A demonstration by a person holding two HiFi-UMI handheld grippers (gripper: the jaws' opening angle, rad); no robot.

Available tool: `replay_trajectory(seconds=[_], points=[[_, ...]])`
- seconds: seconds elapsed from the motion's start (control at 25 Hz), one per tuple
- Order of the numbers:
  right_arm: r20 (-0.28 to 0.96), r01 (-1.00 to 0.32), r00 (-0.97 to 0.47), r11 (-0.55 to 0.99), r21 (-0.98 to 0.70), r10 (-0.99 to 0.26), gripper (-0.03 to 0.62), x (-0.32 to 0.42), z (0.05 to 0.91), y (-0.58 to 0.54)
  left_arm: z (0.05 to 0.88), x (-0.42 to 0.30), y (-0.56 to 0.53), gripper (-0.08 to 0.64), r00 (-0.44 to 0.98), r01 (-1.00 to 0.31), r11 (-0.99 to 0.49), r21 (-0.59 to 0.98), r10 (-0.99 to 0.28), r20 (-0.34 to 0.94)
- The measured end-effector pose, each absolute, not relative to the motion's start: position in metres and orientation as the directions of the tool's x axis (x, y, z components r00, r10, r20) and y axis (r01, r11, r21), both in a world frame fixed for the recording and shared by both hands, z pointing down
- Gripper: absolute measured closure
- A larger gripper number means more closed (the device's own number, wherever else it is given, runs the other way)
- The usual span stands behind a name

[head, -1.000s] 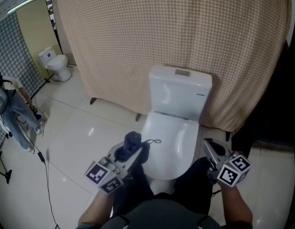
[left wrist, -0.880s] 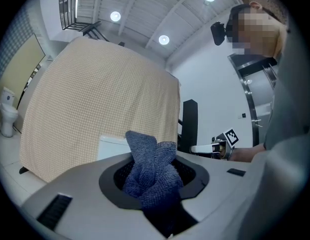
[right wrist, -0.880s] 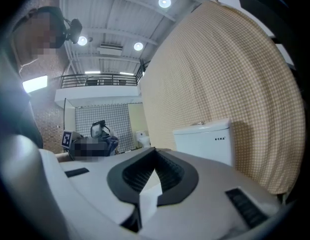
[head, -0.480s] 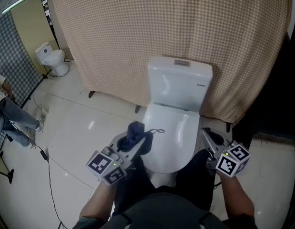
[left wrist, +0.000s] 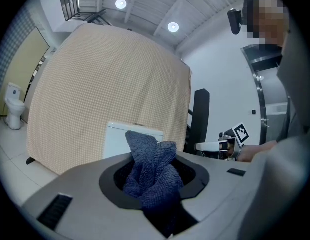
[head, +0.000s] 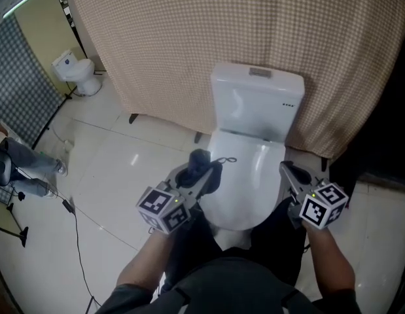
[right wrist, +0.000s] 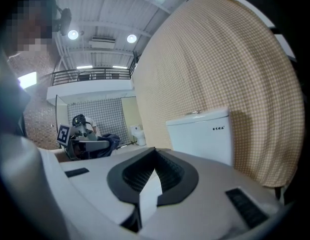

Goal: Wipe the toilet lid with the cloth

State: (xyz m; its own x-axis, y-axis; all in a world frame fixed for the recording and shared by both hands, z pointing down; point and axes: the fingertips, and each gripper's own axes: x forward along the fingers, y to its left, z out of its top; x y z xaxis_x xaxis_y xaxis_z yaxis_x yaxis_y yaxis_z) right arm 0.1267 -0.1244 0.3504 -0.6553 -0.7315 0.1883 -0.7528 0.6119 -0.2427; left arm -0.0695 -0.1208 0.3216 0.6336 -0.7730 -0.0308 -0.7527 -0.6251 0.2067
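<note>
- A big tan checked curtain [head: 189, 38] hangs behind everything.
- The shiny white toilet [head: 256, 100] has its white lid [head: 251, 175] shut, between both grippers.
- The left gripper [head: 203, 177] squeezes a dark blue fuzzy cloth [head: 199, 161] by the lid's left edge.
- The right gripper [head: 291, 174] has its jaws apart and holds nothing.

- We hold our left tongs [head: 203, 175] low and pointing forward, jaws clamped on the blue cloth [head: 198, 160] bunched between them.
- Our right tongs [head: 285, 171] point forward too, jaws slightly apart, gripping nothing.
- Our left forearm [head: 144, 267] and right forearm [head: 325, 267] reach out well apart.
</note>
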Motion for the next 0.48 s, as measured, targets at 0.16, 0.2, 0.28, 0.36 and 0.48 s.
replay_trajectory(seconds=[0.16,0.2,0.28,0.36,0.48], points=[[0.212,-0.767,-0.640,0.594,-0.243,-0.739,0.588,0.121,0.354,-0.131,0.326,-0.071,-0.127,0.430,0.632,-0.754,-0.618,0.220,-0.775,-0.012],[0.219,-0.770,-0.636,0.589,-0.246,-0.740,0.588,0.120,0.356,-0.135,0.329,-0.071,-0.130,0.430,0.632,-0.755,-0.617,0.223,-0.775,-0.003],[0.233,-0.776,-0.628,0.576,-0.257,-0.742,0.588,0.118,0.364,-0.142,0.340,-0.069,-0.137,0.430,0.633,-0.758,-0.613,0.223,-0.774,0.023],[0.251,-0.785,-0.617,0.560,-0.264,-0.746,0.588,0.117,0.375,-0.150,0.352,-0.068,-0.144,0.430,0.626,-0.769,-0.606,0.205,-0.778,0.050],[0.283,-0.789,-0.613,0.551,-0.272,-0.738,0.588,0.114,0.396,-0.161,0.372,-0.064,-0.161,0.430,0.609,-0.788,-0.591,0.170,-0.789,0.078]])
